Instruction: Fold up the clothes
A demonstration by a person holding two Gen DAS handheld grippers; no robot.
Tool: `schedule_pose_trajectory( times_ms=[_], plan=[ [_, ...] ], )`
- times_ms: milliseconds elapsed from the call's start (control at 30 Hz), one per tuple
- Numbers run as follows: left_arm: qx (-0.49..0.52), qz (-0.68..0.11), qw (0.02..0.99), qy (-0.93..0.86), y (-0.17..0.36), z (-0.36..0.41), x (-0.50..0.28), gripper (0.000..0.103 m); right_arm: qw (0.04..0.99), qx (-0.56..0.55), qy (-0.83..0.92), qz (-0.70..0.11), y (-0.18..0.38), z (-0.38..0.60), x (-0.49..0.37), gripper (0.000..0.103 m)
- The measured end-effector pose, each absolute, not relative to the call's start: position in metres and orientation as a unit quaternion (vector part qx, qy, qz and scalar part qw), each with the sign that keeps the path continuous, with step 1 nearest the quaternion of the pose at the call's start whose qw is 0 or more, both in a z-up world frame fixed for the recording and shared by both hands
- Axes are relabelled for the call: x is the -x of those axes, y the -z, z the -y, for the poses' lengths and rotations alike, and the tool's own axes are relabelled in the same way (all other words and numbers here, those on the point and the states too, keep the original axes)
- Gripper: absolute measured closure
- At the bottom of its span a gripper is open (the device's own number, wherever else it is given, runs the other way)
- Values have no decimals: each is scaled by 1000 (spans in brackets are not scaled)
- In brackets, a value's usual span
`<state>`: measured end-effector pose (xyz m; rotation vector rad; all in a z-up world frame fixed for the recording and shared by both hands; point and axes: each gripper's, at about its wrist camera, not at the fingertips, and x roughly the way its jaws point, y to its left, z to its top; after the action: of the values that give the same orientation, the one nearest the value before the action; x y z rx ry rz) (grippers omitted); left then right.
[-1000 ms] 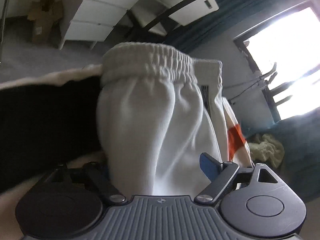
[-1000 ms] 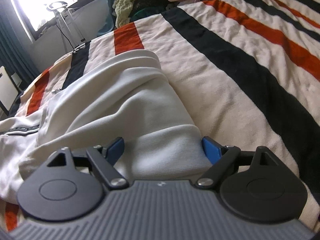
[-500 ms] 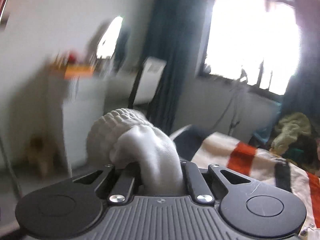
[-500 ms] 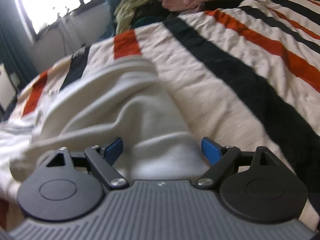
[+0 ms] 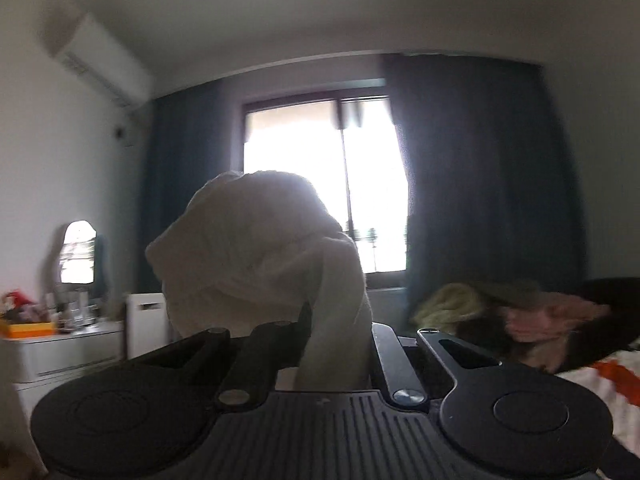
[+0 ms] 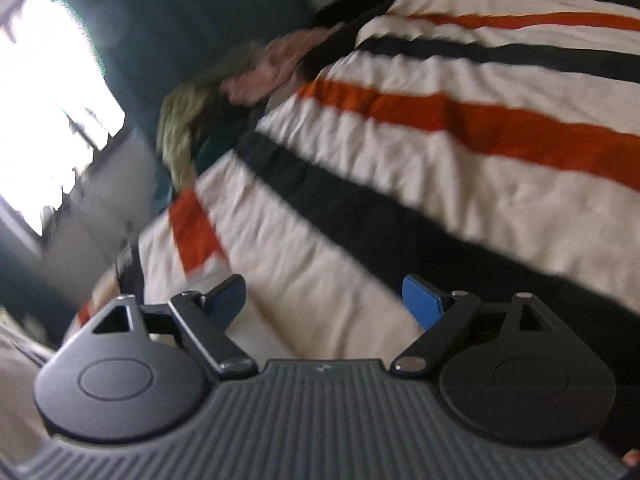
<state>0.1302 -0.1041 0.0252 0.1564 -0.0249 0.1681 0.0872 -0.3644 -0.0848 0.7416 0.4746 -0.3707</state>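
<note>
right gripper (image 6: 324, 300): agape, empty | striped blanket (image 6: 440, 168) below | blurred

Clothes pile (image 5: 520, 312) lies on the bed (image 5: 616, 384) (right of the window (image 5: 320, 184)).

The left gripper (image 5: 334, 344) is being held up high and level, jaws squeezed tight on a bunch of white garment (image 5: 260, 252). The right gripper (image 6: 324, 300) is being kept tilted, jaws spread wide, nothing being gripped between the blue pads (image 6: 420, 300).
</note>
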Motion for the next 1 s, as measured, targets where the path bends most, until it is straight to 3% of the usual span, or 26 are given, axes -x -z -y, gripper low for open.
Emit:
schedule_pose_trajectory(
  times_ms=[267, 367, 500, 600, 667, 733, 1000],
  plan=[
    [-151, -37, 987, 29, 69, 248, -140, 93, 865, -412, 222, -179, 86, 413, -77, 16],
    [-200, -89, 972, 82, 118, 282, -138, 91, 863, -415, 215, -191, 95, 415, -84, 16],
    [-222, -103, 966, 80, 139, 294, -136, 86, 861, -427, 187, -204, 104, 415, -91, 16],
    [-210, -148, 961, 103, 130, 276, -150, 64, 858, -446, 154, -204, 107, 414, -96, 16],
    [-226, -171, 951, 124, 126, 270, -151, 37, 862, -446, 136, -199, 105, 411, -96, 15],
    [-227, -190, 945, 140, 121, 253, -146, 25, 865, -446, 114, -200, 103, 408, -98, 15],
    [-304, -187, 924, 135, 91, 170, -89, 10, 848, -462, 22, -260, 114, 382, -112, 15]
  ],
)
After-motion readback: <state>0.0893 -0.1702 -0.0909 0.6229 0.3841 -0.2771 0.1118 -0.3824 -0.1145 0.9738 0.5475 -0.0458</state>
